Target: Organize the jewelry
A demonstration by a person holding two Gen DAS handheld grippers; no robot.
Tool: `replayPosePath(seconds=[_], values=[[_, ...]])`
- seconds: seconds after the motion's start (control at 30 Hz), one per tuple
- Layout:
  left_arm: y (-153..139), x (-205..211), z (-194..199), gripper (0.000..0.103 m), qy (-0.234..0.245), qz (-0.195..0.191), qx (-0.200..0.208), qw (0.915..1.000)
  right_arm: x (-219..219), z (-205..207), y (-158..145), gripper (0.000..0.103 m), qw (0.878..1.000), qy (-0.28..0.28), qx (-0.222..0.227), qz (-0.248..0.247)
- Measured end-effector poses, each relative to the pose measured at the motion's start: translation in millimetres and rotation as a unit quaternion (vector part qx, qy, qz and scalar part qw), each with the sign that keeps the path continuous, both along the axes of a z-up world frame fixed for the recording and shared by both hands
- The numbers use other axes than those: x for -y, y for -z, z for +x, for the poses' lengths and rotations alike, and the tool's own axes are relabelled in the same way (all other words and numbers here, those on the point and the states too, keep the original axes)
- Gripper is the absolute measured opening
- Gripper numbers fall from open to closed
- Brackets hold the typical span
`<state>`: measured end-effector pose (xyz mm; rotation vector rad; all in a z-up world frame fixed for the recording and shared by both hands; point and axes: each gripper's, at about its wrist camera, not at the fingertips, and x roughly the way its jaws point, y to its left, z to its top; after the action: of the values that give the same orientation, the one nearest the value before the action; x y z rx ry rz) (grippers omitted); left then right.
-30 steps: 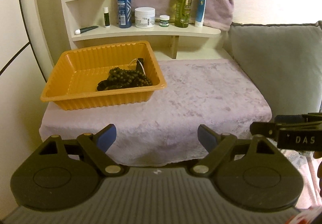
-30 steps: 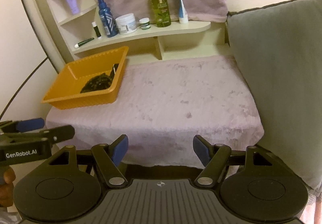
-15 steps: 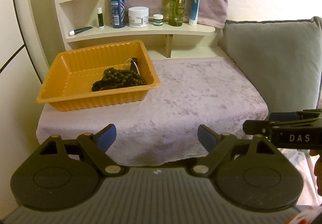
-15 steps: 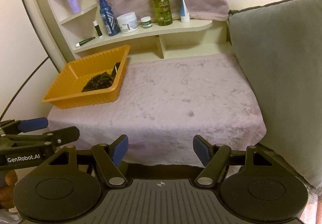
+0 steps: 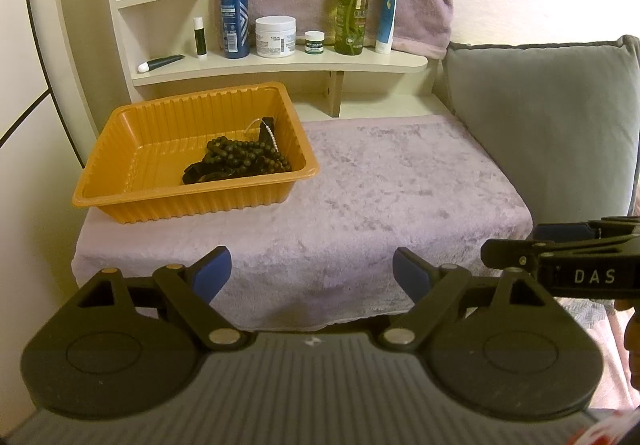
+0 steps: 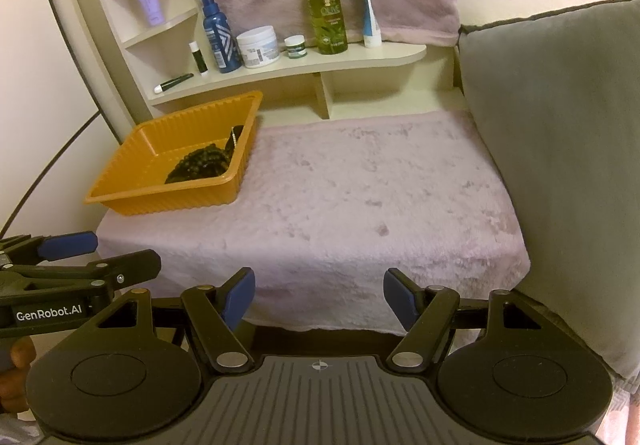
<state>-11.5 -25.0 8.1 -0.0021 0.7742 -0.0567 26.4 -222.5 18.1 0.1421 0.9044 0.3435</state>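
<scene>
In the left wrist view, the left gripper [image 5: 308, 273] fills the bottom of the frame with its jaws spread wide and nothing between them. Left of centre sits an orange tray [image 5: 192, 201] on a mauve cloth [image 5: 380, 197], and the jewelry [image 5: 240, 161] lies heaped in the tray's right part: a dark bead strand, a black strap-like piece and a thin pale chain (how they are tangled is too small to tell). The right gripper [image 5: 516, 249] pokes in at the right edge, level with the cloth's front edge. Bottles and jars line a shelf [image 5: 280, 65] across the top.

In the right wrist view, the right gripper fills the bottom, jaws wide and bare. The tray is at middle left, the cloth's broad middle shows nothing on it, and a grey cushion [image 6: 560, 145] takes the right side.

All the jewelry I can see lies in the tray, which fits either pieces already gathered or a pile waiting to be sorted. Any grasp there goes best from above, taking one strand at a time and steadying the light tray with the other tool.
</scene>
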Motion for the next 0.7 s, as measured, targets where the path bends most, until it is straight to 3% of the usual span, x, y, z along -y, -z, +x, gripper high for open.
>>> replayPosePath(seconds=[0.7], values=[[-2.6, -1.0, -1.3, 0.087, 0.000, 0.000, 0.005, 1.0000, -1.4, 0.0, -1.9, 0.071, 1.000, -0.002, 0.002, -0.001]])
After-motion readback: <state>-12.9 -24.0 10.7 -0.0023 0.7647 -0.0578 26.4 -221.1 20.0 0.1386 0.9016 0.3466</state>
